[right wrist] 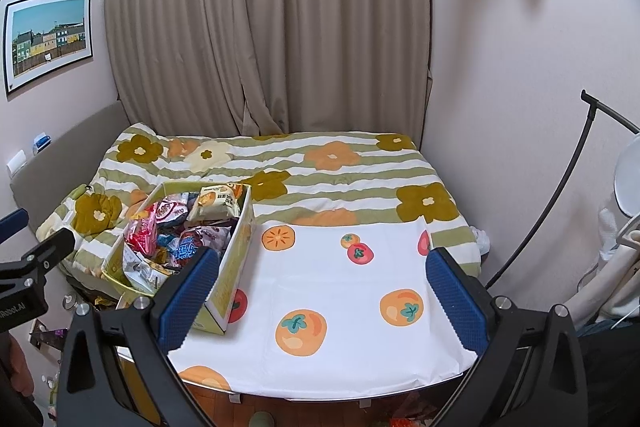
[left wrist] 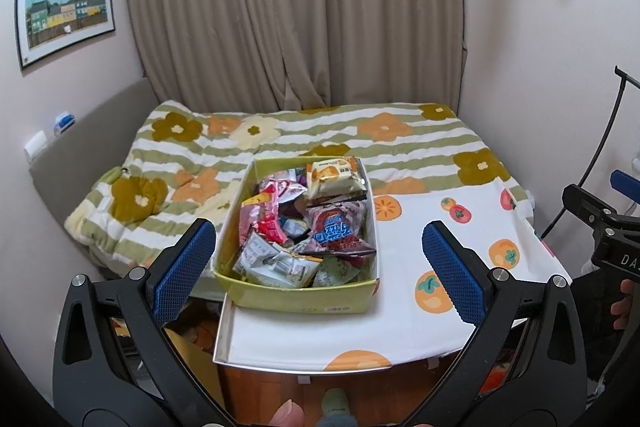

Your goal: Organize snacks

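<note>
Already the snack packets (left wrist: 304,223) lie heaped in the green box (left wrist: 304,297) on the surface (right wrist: 340,287); none shows outside. Both the left gripper (left wrist: 320,267) and right gripper (right wrist: 320,299) hold their fingers wide, empty.

A home bedroom: floral-quilted bed (right wrist: 280,179); drawn curtains (right wrist: 264,27); framed picture (right wrist: 48,39) on wall.
</note>
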The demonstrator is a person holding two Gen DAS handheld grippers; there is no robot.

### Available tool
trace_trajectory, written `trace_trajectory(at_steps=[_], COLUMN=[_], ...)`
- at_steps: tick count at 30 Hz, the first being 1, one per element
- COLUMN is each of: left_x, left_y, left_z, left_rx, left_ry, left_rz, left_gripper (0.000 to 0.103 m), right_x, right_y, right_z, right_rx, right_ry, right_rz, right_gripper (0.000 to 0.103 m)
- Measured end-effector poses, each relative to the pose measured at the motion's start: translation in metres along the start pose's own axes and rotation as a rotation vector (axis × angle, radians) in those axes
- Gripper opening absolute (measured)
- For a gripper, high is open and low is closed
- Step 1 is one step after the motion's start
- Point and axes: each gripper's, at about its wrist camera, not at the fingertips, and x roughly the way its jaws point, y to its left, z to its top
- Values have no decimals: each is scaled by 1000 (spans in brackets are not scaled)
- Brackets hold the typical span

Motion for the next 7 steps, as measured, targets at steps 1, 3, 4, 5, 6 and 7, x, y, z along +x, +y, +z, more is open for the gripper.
trace_trajectory(at_steps=[1, 3, 4, 5, 6, 7], left_x=[0, -2, -2, -3, -4, -5], left_y=[0, -2, -3, -3, -3, -3], left_z=[-1, -2, -2, -3, -3, -4], left_rx=[1, 2, 3, 2, 1, 0], left_ry=[-4, -13, -17, -20, -24, -25], left_rz=[1, 4, 4, 6, 9, 10], left_gripper=[103, 103, 103, 103, 103, 103], right_x=[1, 0, 0, 0, 0, -1], right_y=[1, 1, 1, 1, 2, 2], right_z=[0, 0, 0, 0, 0, 0], right_rx=[-1, -1, 0, -1, -3, -3], right_ry=[1, 1, 2, 4, 6, 7], right_rz=[1, 1, 1, 1, 1, 0], right_gripper=[103, 103, 103, 103, 103, 103])
